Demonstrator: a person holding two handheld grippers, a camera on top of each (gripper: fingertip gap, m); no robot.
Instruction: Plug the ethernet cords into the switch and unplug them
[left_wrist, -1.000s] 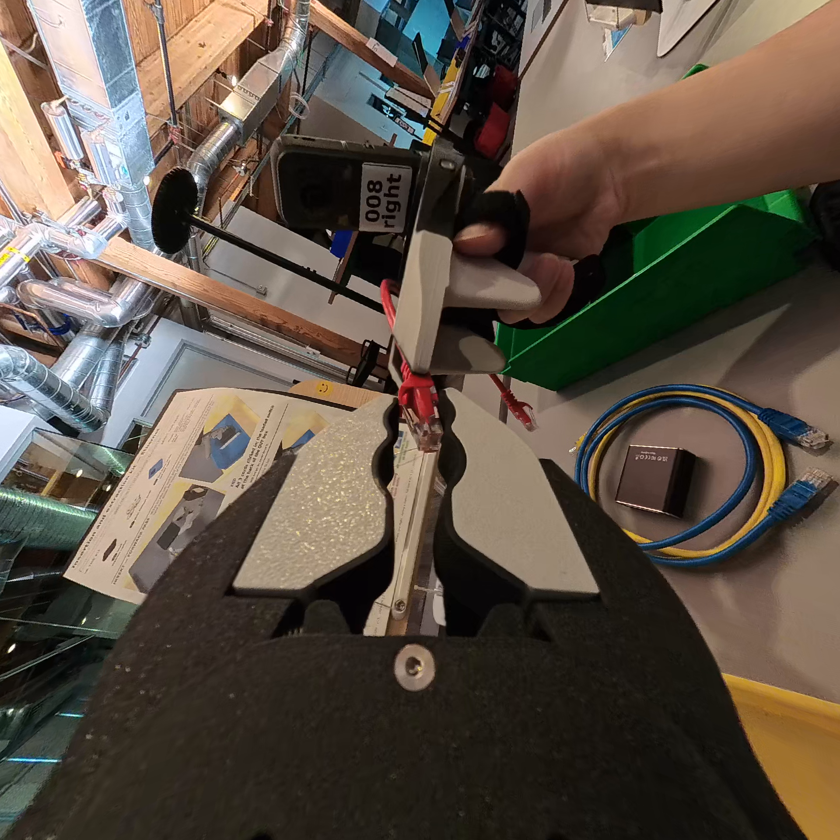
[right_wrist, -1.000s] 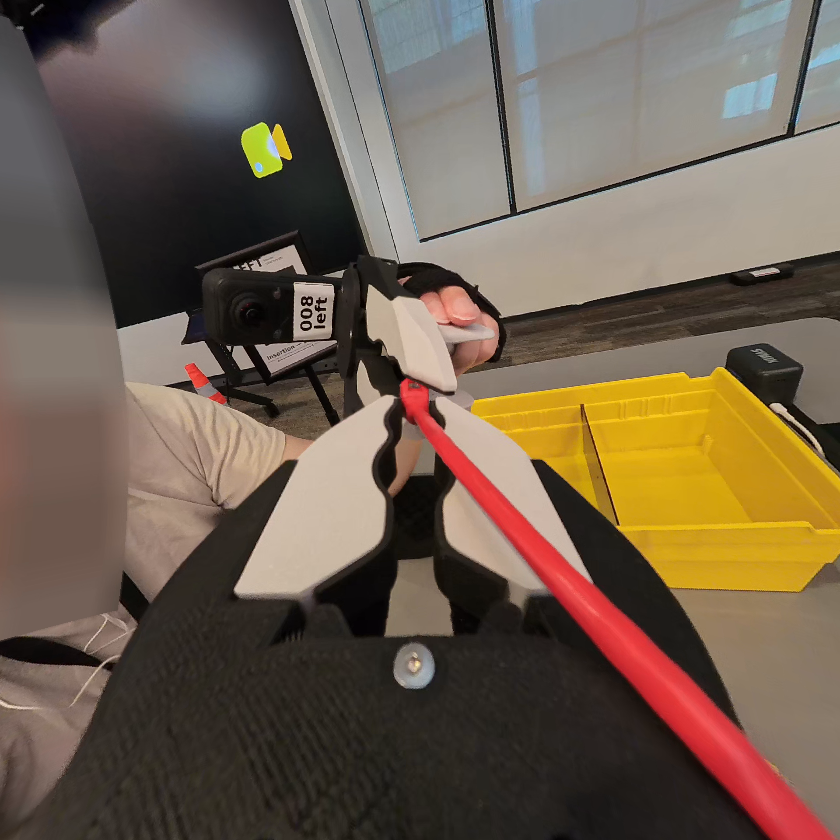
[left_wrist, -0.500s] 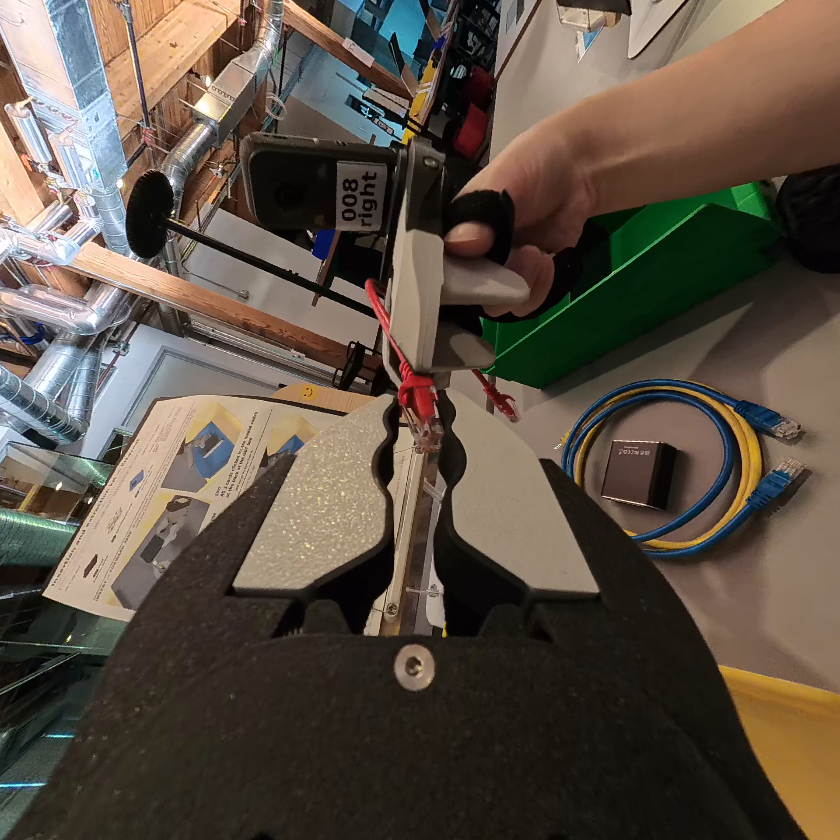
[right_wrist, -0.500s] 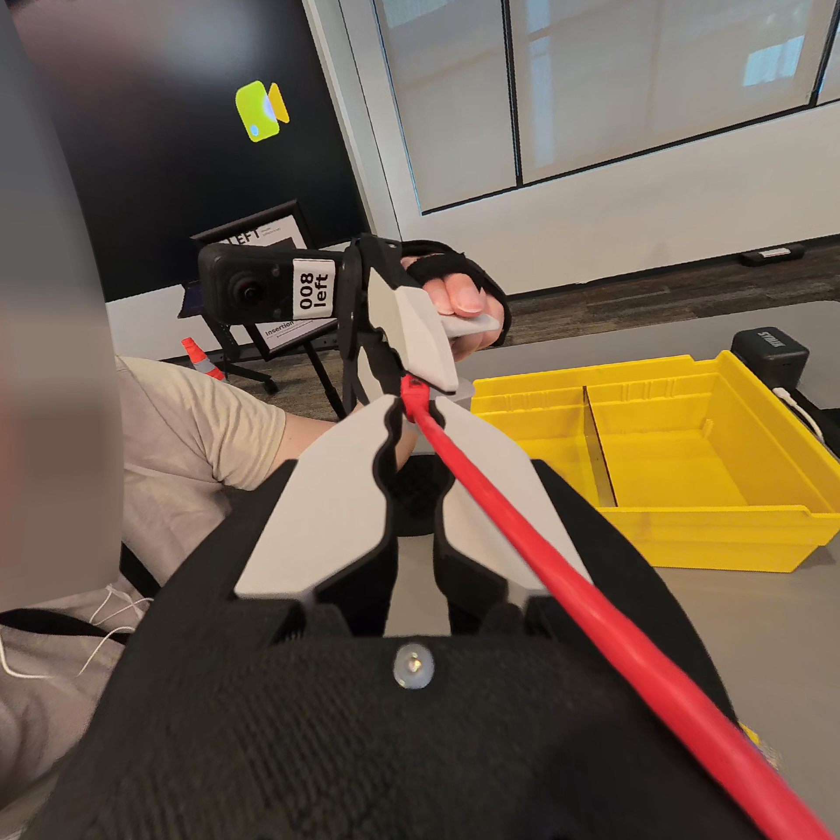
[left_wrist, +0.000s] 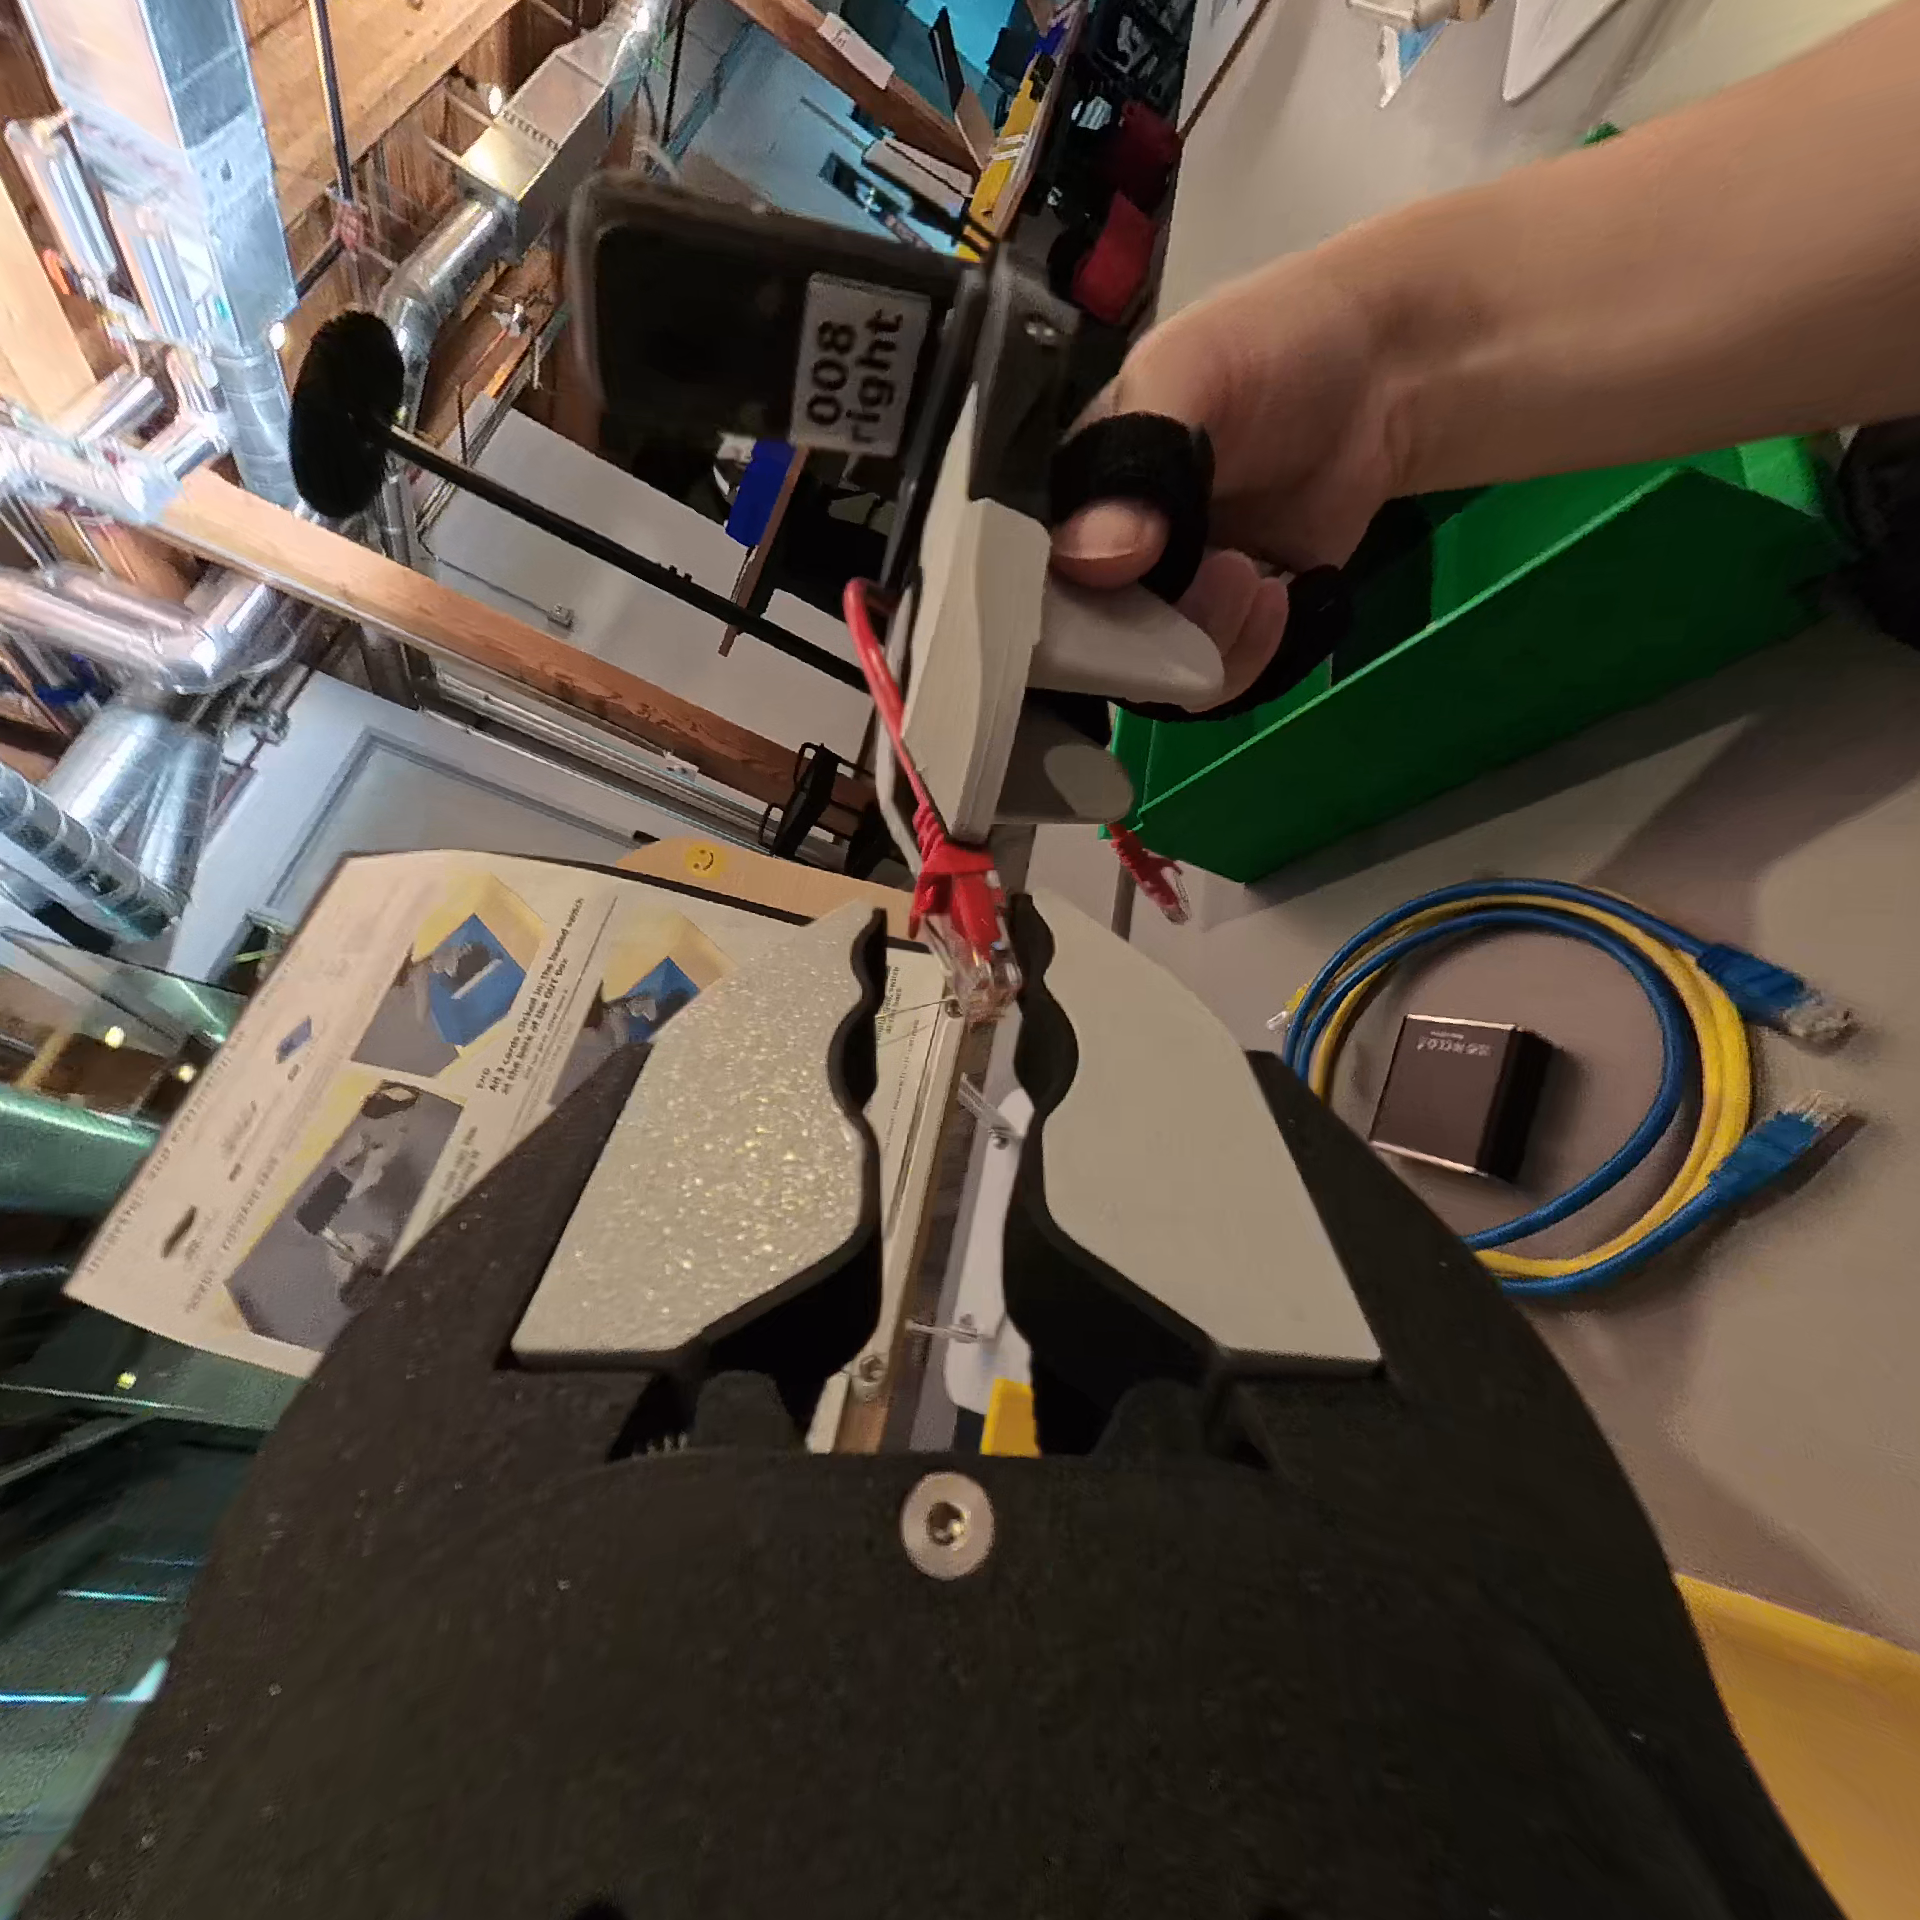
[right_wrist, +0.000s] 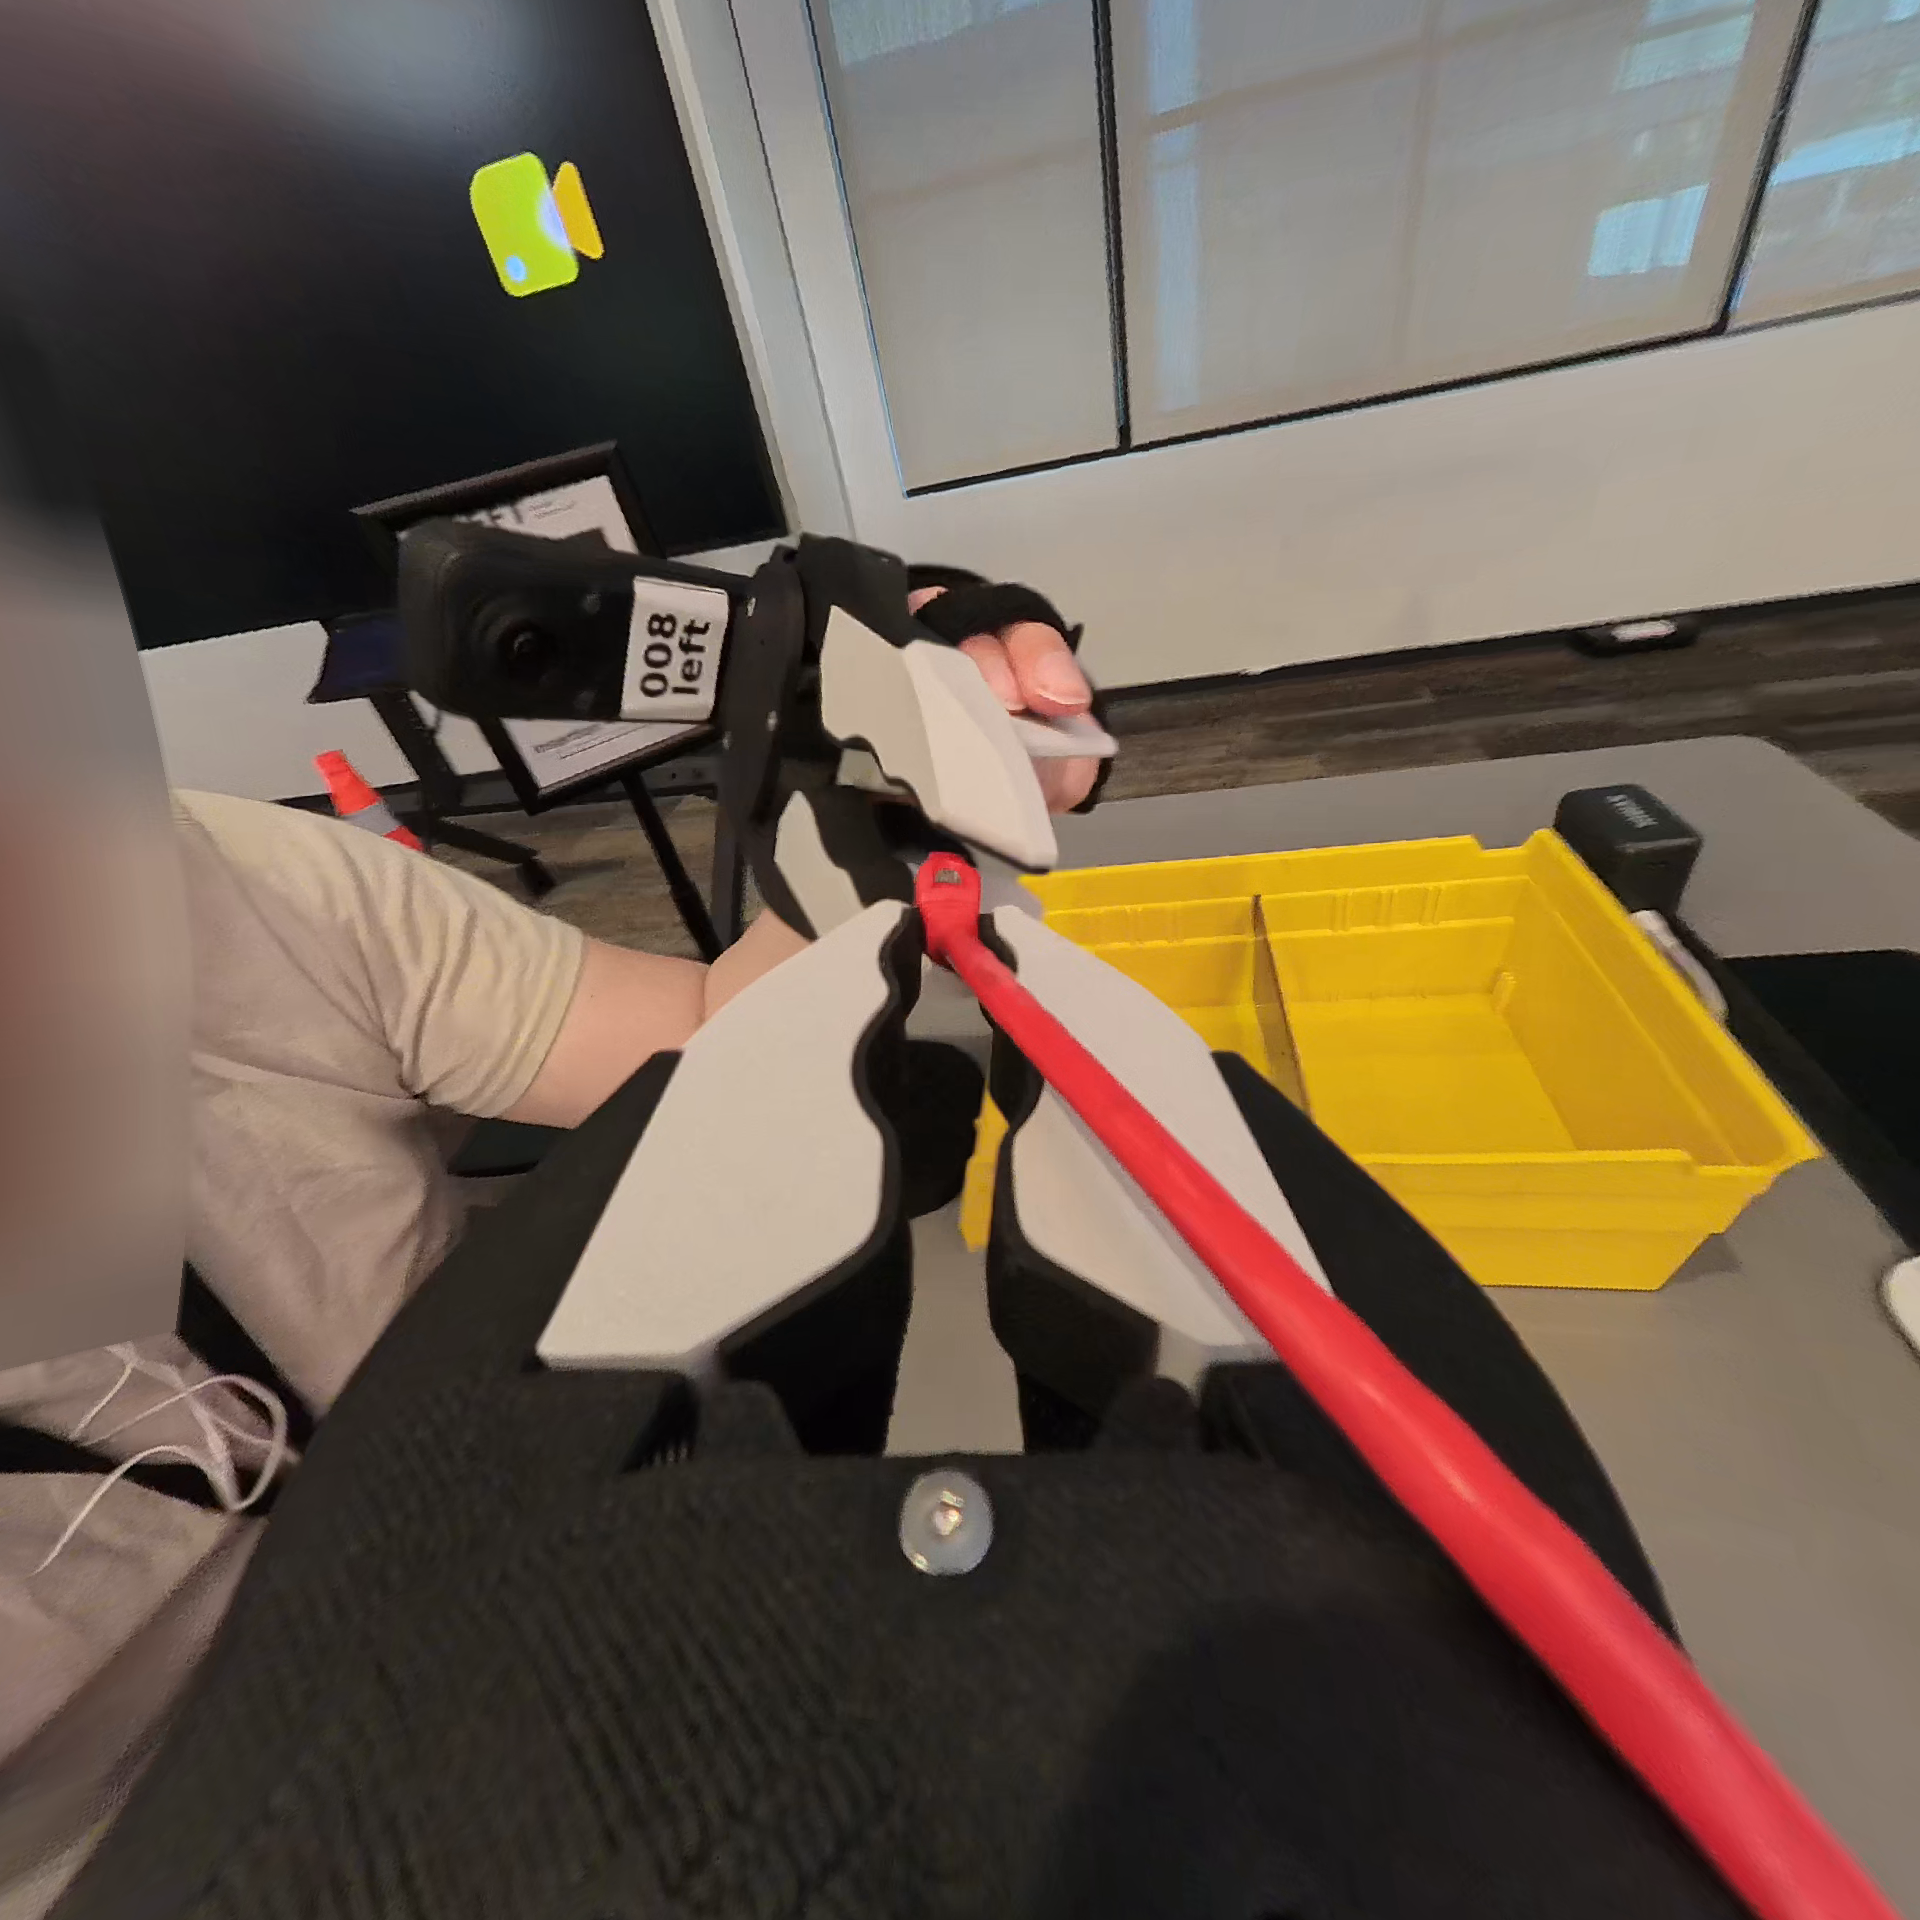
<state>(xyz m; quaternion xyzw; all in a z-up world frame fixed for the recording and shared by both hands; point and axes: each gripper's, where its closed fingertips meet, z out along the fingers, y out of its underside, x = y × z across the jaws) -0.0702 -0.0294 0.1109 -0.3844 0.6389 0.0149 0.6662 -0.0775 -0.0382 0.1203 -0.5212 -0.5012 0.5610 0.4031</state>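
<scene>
Held above the grey counter, the left gripper has its jaws parted slightly, the clear plug of the red cord sitting in the gap at their tips; whether they pinch it cannot be told. The right gripper, jaws clenched on the red cord, meets it tip to tip. Beyond the red cord, coiled blue and yellow cords ring the small black switch beside a green bin.

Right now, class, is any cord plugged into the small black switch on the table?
No: the switch sits alone inside the coiled blue cord, whose connectors lie loose.
</scene>
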